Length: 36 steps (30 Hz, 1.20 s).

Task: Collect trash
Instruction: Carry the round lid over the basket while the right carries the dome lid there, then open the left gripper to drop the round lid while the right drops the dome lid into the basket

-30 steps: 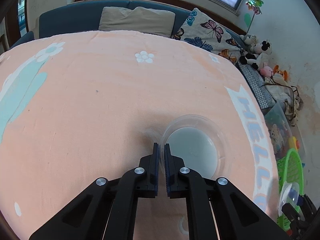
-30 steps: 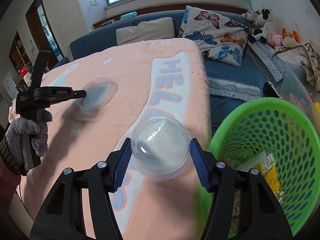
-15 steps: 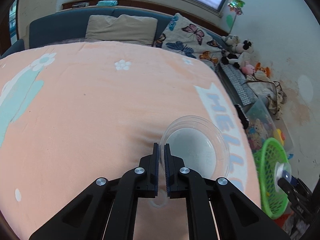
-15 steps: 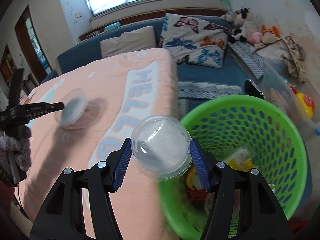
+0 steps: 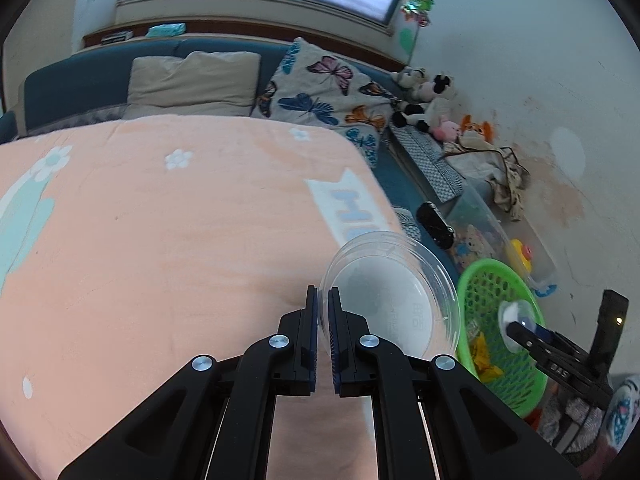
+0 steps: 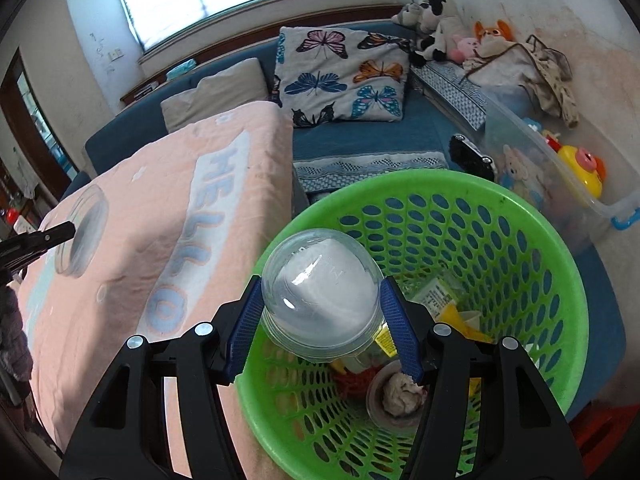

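Observation:
My left gripper (image 5: 323,300) is shut on the rim of a clear plastic bowl (image 5: 394,300), lifted above the peach blanket (image 5: 160,240) near the bed's right edge. That bowl (image 6: 82,236) and the left gripper's tip (image 6: 60,233) show at the left of the right wrist view. My right gripper (image 6: 320,288) is shut on a clear domed lid (image 6: 320,292), held over the near rim of the green basket (image 6: 532,240). The basket (image 5: 524,376) holds yellow wrappers and a small cup of crumpled tissue (image 6: 400,394). The right gripper (image 5: 520,326) with its lid also appears over the basket in the left wrist view.
The bed carries a "HELLO" strip (image 6: 200,240), a beige pillow (image 5: 192,84) and a butterfly pillow (image 6: 340,76). A clear storage bin (image 6: 560,176) with toys stands behind the basket on blue matting. Soft toys (image 6: 440,20) line the wall.
Both grippers swung right with their loads. The domed lid went from over the blanket's edge to over the basket; the bowl rose off the blanket and moved toward the bed's right edge.

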Each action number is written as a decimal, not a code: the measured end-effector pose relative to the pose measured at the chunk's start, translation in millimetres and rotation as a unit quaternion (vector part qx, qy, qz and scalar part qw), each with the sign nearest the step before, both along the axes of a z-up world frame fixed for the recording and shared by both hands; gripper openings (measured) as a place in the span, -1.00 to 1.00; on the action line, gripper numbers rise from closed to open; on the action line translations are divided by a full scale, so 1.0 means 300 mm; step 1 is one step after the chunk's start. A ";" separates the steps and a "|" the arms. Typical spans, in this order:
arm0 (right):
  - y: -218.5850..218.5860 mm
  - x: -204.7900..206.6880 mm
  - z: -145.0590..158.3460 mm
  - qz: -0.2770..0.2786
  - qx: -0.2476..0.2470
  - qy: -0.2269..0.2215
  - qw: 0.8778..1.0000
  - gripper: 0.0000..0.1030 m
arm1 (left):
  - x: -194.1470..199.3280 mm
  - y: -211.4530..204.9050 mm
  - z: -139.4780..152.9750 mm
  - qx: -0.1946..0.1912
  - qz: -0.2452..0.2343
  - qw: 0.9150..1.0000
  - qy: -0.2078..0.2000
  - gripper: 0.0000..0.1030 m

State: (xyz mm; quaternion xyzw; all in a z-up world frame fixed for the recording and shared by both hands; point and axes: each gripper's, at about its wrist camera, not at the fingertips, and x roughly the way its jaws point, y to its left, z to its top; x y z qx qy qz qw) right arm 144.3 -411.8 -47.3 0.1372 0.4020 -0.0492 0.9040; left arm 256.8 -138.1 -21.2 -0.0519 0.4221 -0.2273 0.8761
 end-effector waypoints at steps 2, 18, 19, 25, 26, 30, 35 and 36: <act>-0.007 -0.004 0.000 -0.002 0.002 0.000 1.000 0.17 | -0.011 -0.020 0.010 -0.001 -0.007 1.000 -0.002 -0.89; -0.051 -0.102 0.056 -0.011 0.006 -0.022 1.000 0.34 | -0.085 -0.208 0.039 0.003 -0.061 0.998 -0.007 -0.89; -0.055 -0.112 0.061 -0.012 0.002 -0.023 1.000 0.36 | -0.092 -0.225 0.039 0.004 -0.066 0.998 -0.007 -0.89; -0.081 -0.178 0.077 -0.014 -0.008 -0.028 0.999 0.42 | -0.126 -0.326 0.031 0.012 -0.091 0.996 -0.006 -0.89; -0.086 -0.187 0.076 -0.015 -0.007 -0.029 0.999 0.42 | -0.132 -0.344 0.026 0.014 -0.095 0.995 -0.005 -0.89; -0.102 -0.224 0.079 -0.019 -0.009 -0.030 0.999 0.44 | -0.146 -0.393 0.008 0.016 -0.108 0.994 0.004 -0.89; -0.127 -0.250 0.071 -0.028 -0.011 -0.028 0.999 0.45 | -0.162 -0.458 -0.012 0.021 -0.124 0.992 0.008 -0.89; -0.131 -0.255 0.068 -0.030 -0.010 -0.028 0.999 0.45 | -0.165 -0.469 -0.016 0.023 -0.126 0.992 0.009 -0.89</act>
